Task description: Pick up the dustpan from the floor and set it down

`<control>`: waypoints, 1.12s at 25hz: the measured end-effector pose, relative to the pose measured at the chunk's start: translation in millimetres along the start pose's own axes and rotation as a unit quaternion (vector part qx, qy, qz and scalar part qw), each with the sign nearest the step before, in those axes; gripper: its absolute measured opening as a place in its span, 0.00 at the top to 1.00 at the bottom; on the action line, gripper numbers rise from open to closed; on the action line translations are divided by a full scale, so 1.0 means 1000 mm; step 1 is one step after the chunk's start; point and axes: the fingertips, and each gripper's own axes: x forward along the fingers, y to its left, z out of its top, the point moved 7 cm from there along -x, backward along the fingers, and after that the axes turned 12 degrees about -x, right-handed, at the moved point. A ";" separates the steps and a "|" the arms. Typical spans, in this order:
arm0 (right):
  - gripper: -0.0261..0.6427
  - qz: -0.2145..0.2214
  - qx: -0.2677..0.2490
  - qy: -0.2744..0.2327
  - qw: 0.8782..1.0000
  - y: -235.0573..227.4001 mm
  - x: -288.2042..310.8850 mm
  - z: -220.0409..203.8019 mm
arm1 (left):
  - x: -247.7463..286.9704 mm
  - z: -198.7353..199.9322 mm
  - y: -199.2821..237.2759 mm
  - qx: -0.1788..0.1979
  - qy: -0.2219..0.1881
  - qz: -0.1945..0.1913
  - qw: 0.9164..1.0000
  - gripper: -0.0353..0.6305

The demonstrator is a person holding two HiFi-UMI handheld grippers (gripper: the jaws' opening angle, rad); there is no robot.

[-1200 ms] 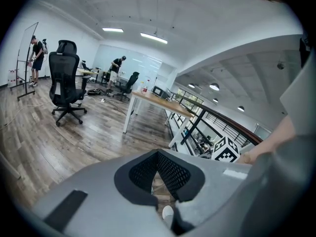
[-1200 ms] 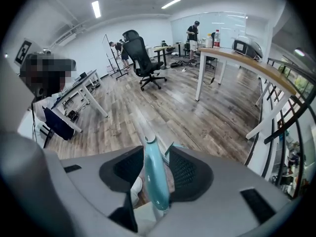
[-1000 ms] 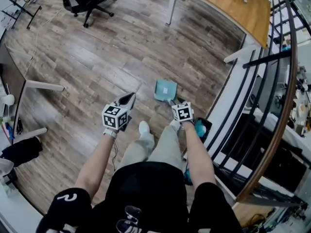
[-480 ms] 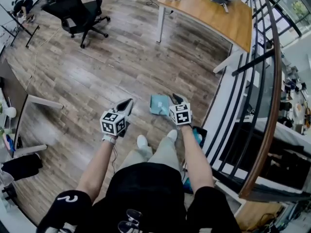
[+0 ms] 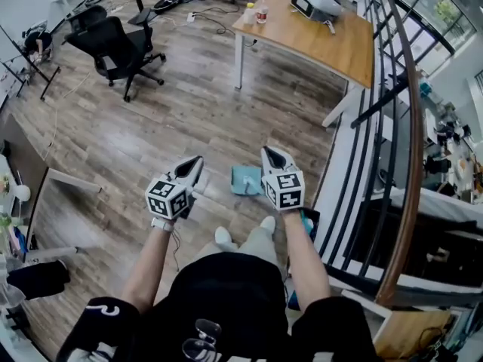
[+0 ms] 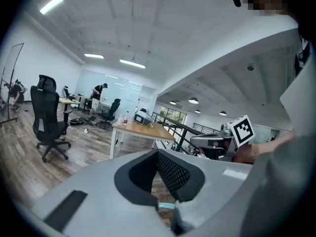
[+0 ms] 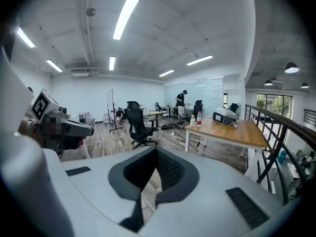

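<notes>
The teal dustpan (image 5: 243,178) lies flat on the wooden floor in front of the person's feet, and a thin strip of it (image 6: 166,206) shows under the left jaws. My right gripper (image 5: 270,154) hangs above its right edge. Its jaws have just closed and nothing is between them; its own view (image 7: 157,150) looks level across the room. My left gripper (image 5: 198,161) is shut and empty, left of the dustpan and above the floor (image 6: 158,152). Each gripper shows in the other's view: the right gripper (image 6: 217,142), the left gripper (image 7: 86,130).
A wooden table (image 5: 324,44) with a white device (image 5: 317,2) and bottles (image 5: 260,10) stands ahead. A black office chair (image 5: 113,40) is at the far left. A dark railing (image 5: 389,127) runs along the right. A teal item (image 5: 306,222) lies by the right foot.
Both grippers have risen from near the floor and now point more level. The right jaws have shut. The dustpan stays on the floor; the head view has lifted.
</notes>
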 end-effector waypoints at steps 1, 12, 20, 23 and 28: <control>0.97 -0.002 -0.002 -0.013 1.000 -0.001 -0.009 0.010 | -0.003 0.009 -0.005 0.004 -0.007 -0.003 1.000 0.95; 0.97 -0.017 -0.025 -0.083 0.996 0.001 -0.069 0.071 | -0.023 0.070 -0.057 0.036 -0.048 -0.037 0.998 0.95; 0.97 -0.025 -0.019 -0.080 0.996 -0.004 -0.081 0.074 | -0.021 0.080 -0.066 0.044 -0.052 -0.041 0.997 0.95; 0.97 -0.024 -0.013 -0.078 0.997 -0.004 -0.083 0.072 | -0.019 0.078 -0.066 0.043 -0.051 -0.040 0.997 0.95; 0.97 -0.023 -0.010 -0.075 0.997 -0.004 -0.085 0.072 | -0.017 0.079 -0.066 0.043 -0.052 -0.041 0.997 0.95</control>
